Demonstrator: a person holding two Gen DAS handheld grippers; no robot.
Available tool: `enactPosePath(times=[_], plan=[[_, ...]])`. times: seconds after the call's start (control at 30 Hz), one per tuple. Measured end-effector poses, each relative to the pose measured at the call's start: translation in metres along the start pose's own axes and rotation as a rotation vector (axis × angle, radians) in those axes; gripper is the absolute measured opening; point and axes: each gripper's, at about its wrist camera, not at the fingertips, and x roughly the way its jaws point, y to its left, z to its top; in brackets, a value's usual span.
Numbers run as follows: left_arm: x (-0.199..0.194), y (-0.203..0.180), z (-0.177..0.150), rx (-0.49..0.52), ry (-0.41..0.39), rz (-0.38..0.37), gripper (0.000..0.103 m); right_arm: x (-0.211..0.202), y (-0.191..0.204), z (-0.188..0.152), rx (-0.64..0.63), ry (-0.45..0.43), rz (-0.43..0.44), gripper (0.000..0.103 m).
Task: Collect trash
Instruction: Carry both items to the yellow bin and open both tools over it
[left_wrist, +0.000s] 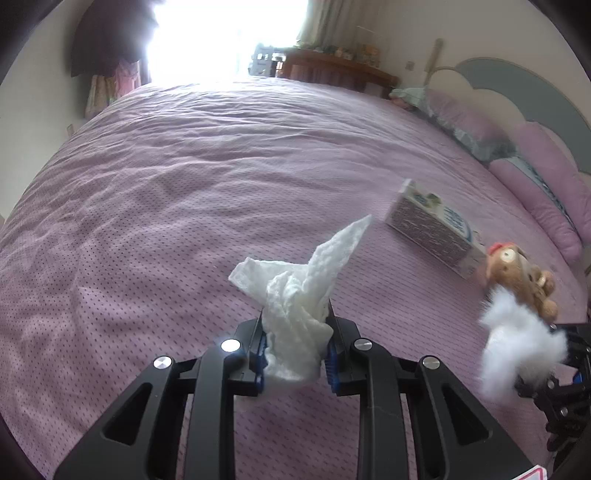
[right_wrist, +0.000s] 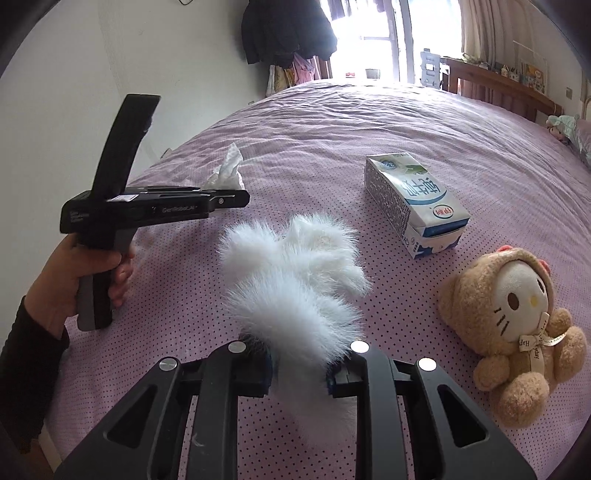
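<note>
My left gripper is shut on a crumpled white tissue and holds it above the purple bed. The tissue and the left gripper also show in the right wrist view. My right gripper is shut on a white fluffy furry piece, held above the bed; the piece also shows in the left wrist view. A milk carton lies on its side on the bed, to the right; it shows in the left view too.
A brown plush toy with a white cat face sits on the bed at the right, near the carton. Pink pillows and a headboard lie at the right. A wooden desk stands beyond the bed by the window.
</note>
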Motion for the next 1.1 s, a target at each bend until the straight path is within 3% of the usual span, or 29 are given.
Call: enactPosePath(times=[0.27, 0.57, 0.83, 0.97, 1.1], plan=[[-0.069, -0.09, -0.052, 0.134, -0.041, -0.128, 0.024, -0.05, 0.002, -0.04, 0.027, -0.021, -0.011, 0.02], [-0.118, -0.197, -0.119, 0.284, -0.054, -0.261, 0.025, -0.153, -0.015, -0.137, 0.129, -0.081, -0.108, 0.02], [-0.114, -0.335, -0.181, 0.456, 0.004, -0.48, 0.025, -0.27, -0.027, -0.266, 0.308, -0.154, -0.305, 0.021], [-0.103, -0.415, -0.224, 0.546, 0.089, -0.626, 0.025, -0.317, -0.041, -0.347, 0.476, -0.138, -0.468, 0.022], [-0.095, -0.487, -0.275, 0.616, 0.196, -0.767, 0.025, -0.35, -0.056, -0.436, 0.713, -0.113, -0.567, 0.022]])
